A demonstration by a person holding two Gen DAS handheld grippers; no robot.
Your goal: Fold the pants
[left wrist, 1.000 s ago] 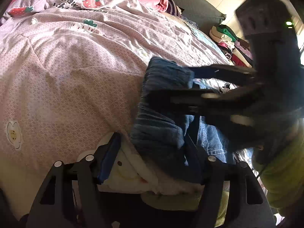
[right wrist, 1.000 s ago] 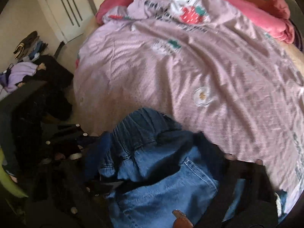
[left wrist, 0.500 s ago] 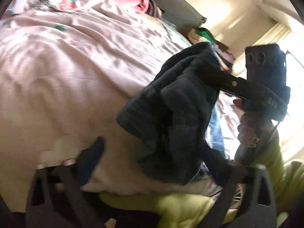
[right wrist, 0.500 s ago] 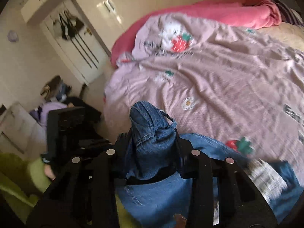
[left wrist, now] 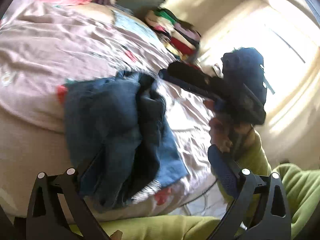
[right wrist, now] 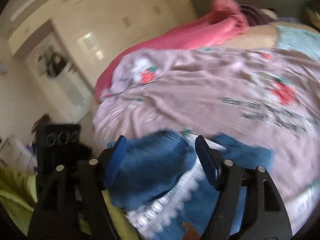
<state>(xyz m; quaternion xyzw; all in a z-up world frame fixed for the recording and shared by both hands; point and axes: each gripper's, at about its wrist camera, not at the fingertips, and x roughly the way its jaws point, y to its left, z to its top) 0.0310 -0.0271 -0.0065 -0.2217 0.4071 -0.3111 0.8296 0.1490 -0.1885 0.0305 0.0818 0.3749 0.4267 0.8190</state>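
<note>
Blue denim pants (left wrist: pixel 120 132) lie crumpled on the pink bedspread (left wrist: pixel 50 46) near the bed's front edge, with one pale frayed hem at the front. My left gripper (left wrist: pixel 154 172) is open just above and behind them; its left finger is partly hidden by the denim. My right gripper (right wrist: pixel 160 156) is open over the pants (right wrist: pixel 148 174), its blue-padded fingers (right wrist: pixel 117 160) apart with nothing clamped. In the left wrist view the right gripper (left wrist: pixel 200 80) hovers to the right of the pants.
A pink blanket (right wrist: pixel 200 32) lies bunched at the bed's head. A stack of folded clothes (left wrist: pixel 176 36) stands beyond the bed's far side by a bright window. My lime-green sleeve (left wrist: pixel 280 180) is at the lower right. A wardrobe (right wrist: pixel 66 76) is at the left.
Both grippers have let go of the pants. The pants dropped from the raised hold onto the bed, and both views swung to the right.
</note>
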